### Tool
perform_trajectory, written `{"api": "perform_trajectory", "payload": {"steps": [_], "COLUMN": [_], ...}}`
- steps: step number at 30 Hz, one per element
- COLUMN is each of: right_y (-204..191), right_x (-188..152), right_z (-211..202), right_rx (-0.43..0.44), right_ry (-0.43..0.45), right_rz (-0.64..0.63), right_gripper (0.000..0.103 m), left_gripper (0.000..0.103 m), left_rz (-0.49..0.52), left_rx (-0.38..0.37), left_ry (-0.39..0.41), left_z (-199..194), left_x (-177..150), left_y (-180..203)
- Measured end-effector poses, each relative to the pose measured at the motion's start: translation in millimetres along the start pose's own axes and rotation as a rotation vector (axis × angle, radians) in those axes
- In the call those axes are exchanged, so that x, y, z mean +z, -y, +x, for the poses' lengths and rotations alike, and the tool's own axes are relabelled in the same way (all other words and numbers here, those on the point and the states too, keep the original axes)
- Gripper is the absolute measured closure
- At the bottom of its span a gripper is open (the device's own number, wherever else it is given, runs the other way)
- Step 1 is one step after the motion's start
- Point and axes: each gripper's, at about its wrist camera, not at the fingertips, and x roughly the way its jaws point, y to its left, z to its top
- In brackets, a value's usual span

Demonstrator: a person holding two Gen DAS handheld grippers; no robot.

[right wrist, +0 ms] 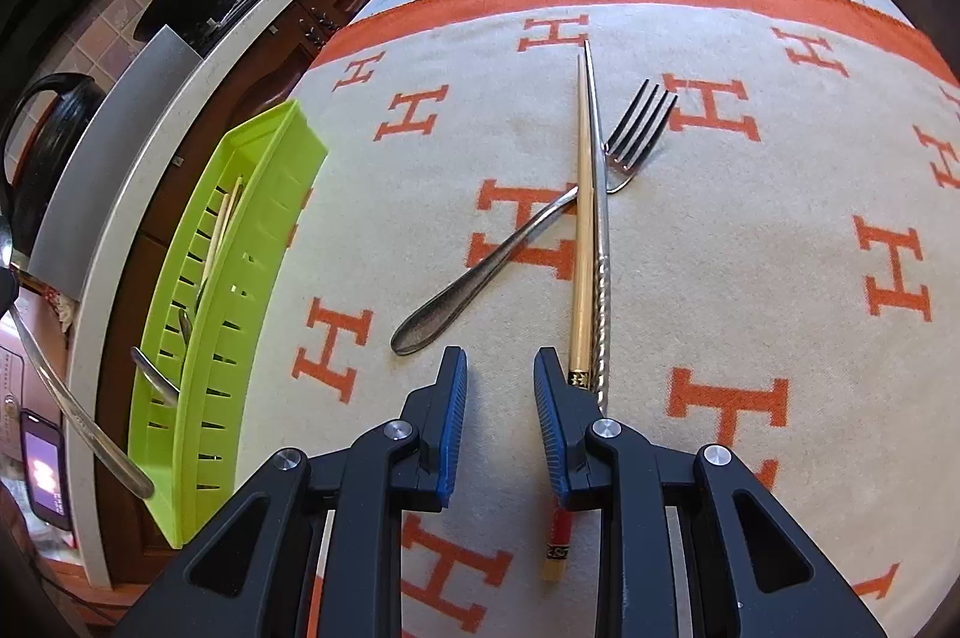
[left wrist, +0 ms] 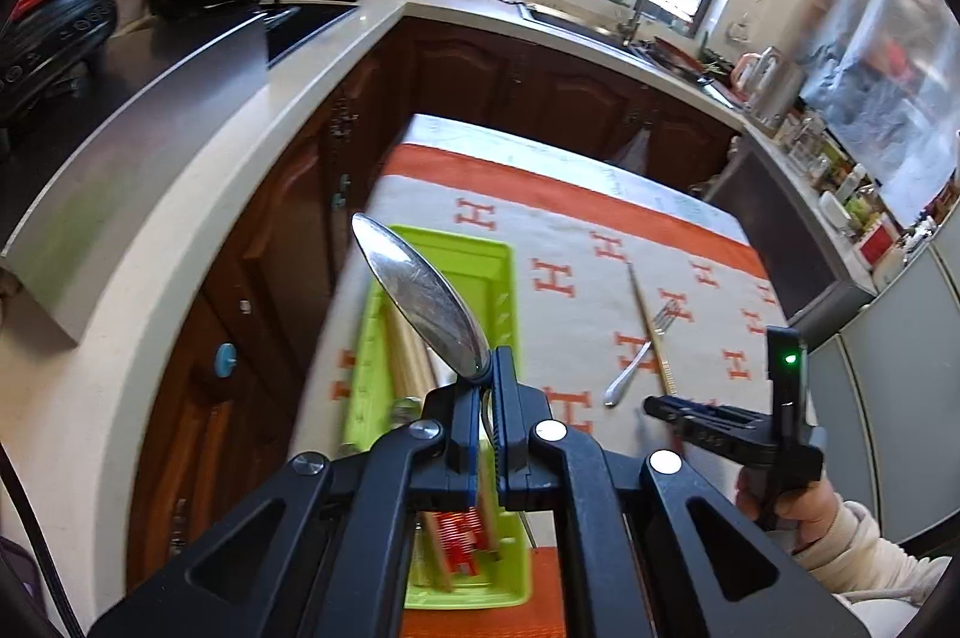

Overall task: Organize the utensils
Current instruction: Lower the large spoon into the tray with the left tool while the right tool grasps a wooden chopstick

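Centrally in the left wrist view, the left gripper (left wrist: 485, 386) is clenched on a metal spoon (left wrist: 420, 299), bowl pointing up, held above the green slotted tray (left wrist: 501, 290), probably for dropping in beside the utensils already there. At the bottom of the right wrist view, the right gripper (right wrist: 498, 398) hangs with jaws parted and empty, close above a fork (right wrist: 516, 230) lying crossed under two chopsticks (right wrist: 591, 218), likely next. Everything rests on a cream cloth (right wrist: 750, 218) patterned with orange letters, in a kitchen with dark wooden cabinets (left wrist: 570, 80).
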Motion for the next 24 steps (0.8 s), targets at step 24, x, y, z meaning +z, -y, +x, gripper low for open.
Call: {"api": "perform_trajectory", "payload": {"steps": [24], "right_y": [-6.6], "right_x": [-0.3], "right_z": [1.2], "right_rx": [-0.054], "right_ry": [0.005], "right_rz": [-0.008], "right_gripper": [0.080], "left_gripper": [0.099], "left_rz": [0.091], "left_rx": [0.095], "left_ry": [-0.199], "left_z": [122.0], "left_x": [-9.3], "left_y": [-4.6]}}
